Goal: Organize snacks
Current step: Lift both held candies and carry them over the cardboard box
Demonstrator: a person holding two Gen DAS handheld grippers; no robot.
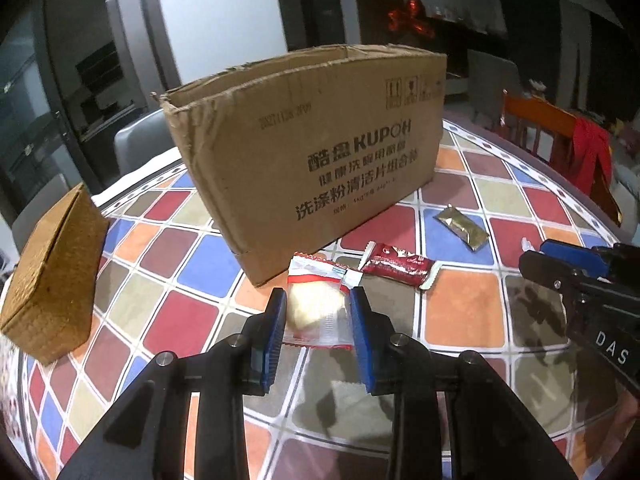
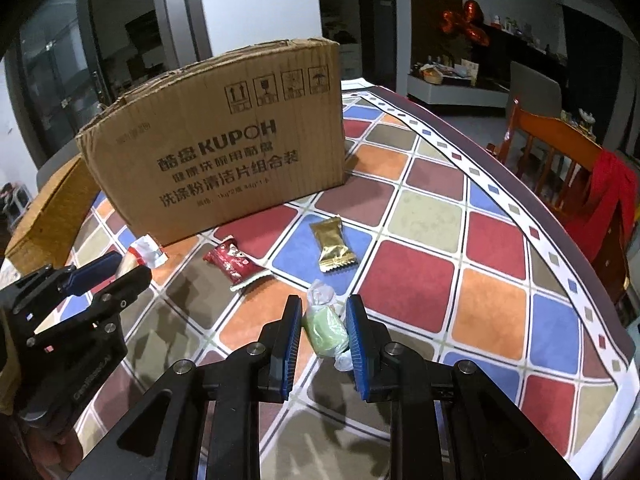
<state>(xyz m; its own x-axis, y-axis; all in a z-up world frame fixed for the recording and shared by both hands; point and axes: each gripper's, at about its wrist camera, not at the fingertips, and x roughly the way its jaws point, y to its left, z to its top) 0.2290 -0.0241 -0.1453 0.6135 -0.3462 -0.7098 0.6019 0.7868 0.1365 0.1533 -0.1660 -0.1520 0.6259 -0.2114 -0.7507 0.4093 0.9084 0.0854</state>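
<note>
Everything sits around the big cardboard box [image 1: 308, 148] printed KUPOH, standing open-topped on the checked tablecloth [image 1: 460, 312]. Off to the left of the box, well apart from it, a smaller brown carton [image 1: 52, 276] lies on the table's edge. In front of the box's near left corner the left gripper [image 1: 319, 312] is clamped on a clear packet with red trim [image 1: 316, 308], a pale round cake showing through the wrapper; its blue pads press the packet from both sides and the packet hangs above the cloth. Just right of that, still in front of the box, a dark red wrapped bar [image 2: 234, 262] lies flat on the cloth. Further right, in front of the box's right half, a gold sachet [image 2: 332, 246] lies by itself, apart from the bar. Nearer to me than both, out from the box's right end, the right gripper [image 2: 324, 330] is closed tight on a green sweet in clear wrap [image 2: 324, 328], the twisted end of the wrapper poking up between the fingers. Beyond the box's right side, past the table's edge, a wooden chair [image 2: 556, 148] has a red cloth [image 2: 608, 200] draped over it.
</note>
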